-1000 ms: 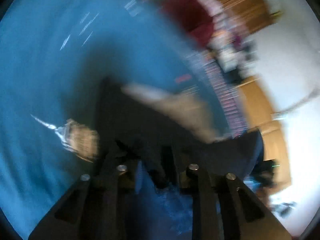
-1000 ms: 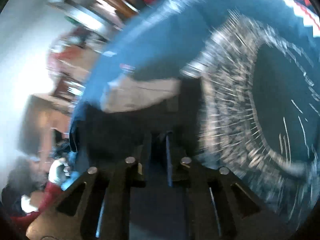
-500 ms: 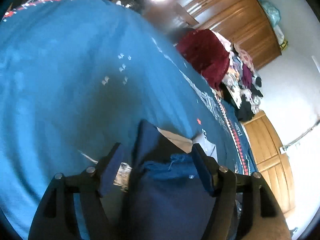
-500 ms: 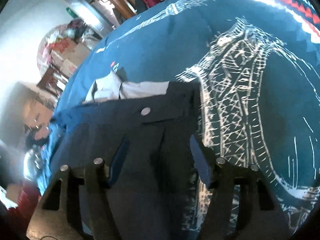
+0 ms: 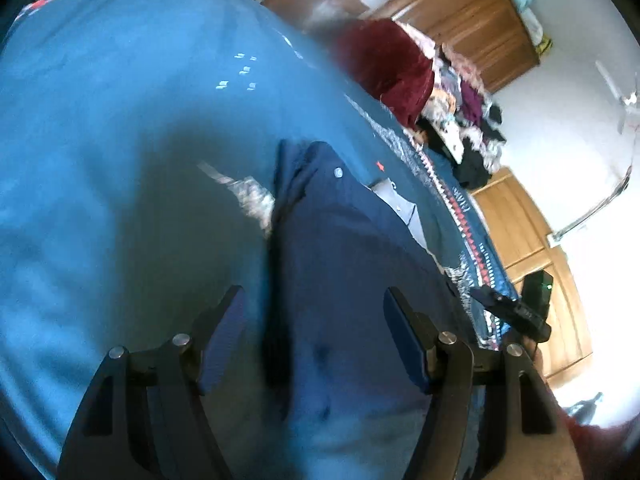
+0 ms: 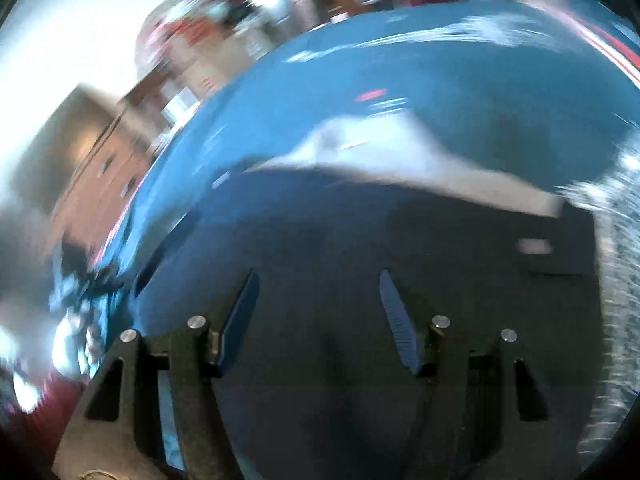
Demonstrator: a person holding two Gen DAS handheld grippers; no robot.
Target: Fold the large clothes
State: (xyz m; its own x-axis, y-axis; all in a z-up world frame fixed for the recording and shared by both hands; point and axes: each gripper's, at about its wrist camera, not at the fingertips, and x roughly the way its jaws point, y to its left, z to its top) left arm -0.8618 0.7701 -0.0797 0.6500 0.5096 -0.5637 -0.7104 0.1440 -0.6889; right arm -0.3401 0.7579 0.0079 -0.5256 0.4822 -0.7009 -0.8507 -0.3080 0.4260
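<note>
Left wrist view: the left gripper [image 5: 312, 308] is released, its two blue-padded fingers [image 5: 222, 336] spread wide with nothing between them. Directly ahead of the gap lies the dark navy garment [image 5: 348, 248], spread flat on the blue bedspread [image 5: 120, 128]; its near part passes under the fingers, and its left edge runs just inside the left finger. A metal button [image 5: 339, 172] sits near the garment's far end, and a pale grey lining [image 5: 396, 200] shows to the right of it. Far ahead and to the right, a dark red blanket [image 5: 390, 64] rests on the bed by a clothes pile [image 5: 468, 120], with a wooden wardrobe [image 5: 460, 4] behind. To the right of the right finger, a black device [image 5: 516, 310] is at the bed's edge. Right wrist view, heavily motion-blurred: the right gripper [image 6: 318, 304] is likewise released, fingers [image 6: 396, 320] apart and empty. The navy garment [image 6: 360, 240] fills the area under and ahead of the fingers, with the pale lining [image 6: 380, 156] along its far edge and the bedspread [image 6: 460, 80] beyond. White patterning [image 6: 620, 240] on the bedspread is off to the right of the garment.
</note>
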